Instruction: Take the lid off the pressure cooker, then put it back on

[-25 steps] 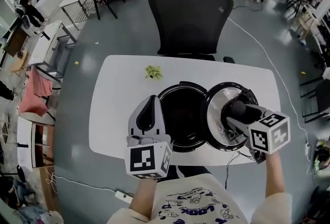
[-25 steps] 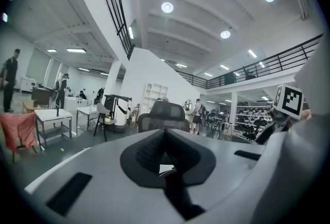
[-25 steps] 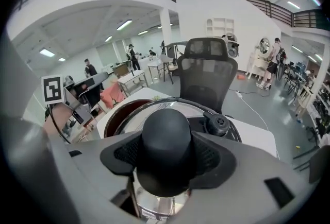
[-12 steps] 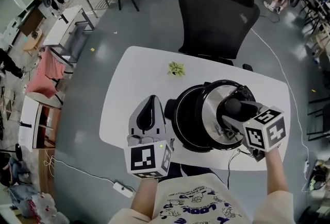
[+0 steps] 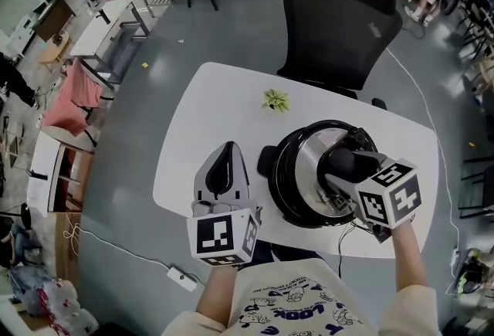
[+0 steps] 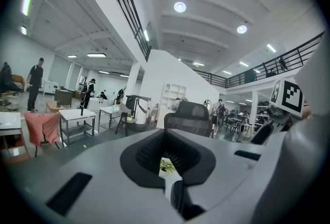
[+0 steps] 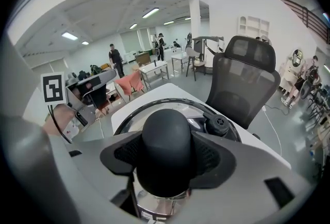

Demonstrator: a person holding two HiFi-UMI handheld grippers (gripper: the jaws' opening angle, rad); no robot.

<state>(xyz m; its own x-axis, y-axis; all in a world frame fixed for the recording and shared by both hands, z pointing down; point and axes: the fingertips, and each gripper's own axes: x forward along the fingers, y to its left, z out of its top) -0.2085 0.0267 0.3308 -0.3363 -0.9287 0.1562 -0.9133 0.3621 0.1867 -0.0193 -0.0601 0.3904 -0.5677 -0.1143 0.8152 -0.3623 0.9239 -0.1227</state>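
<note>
The black pressure cooker [image 5: 287,180] stands on the white table [image 5: 201,122]. Its steel lid [image 5: 312,164] lies over the pot's mouth; whether it is seated I cannot tell. My right gripper [image 5: 345,164] points down and is shut on the lid's black knob [image 7: 165,135], its jaws on either side of it [image 7: 166,155]. The lid's black rim [image 7: 149,107] and valve [image 7: 219,124] show beyond the knob. My left gripper [image 5: 225,155] hovers left of the cooker, shut and holding nothing [image 6: 167,156].
A small green plant [image 5: 275,100] lies on the table behind the cooker [image 6: 166,165]. A black office chair [image 5: 340,14] stands at the far side. A cable [image 5: 347,238] hangs off the near edge. Desks and people fill the room beyond.
The right gripper has carried the lid leftwards, from beside the open pot to over its mouth. The left gripper has stayed shut to the left of the cooker.
</note>
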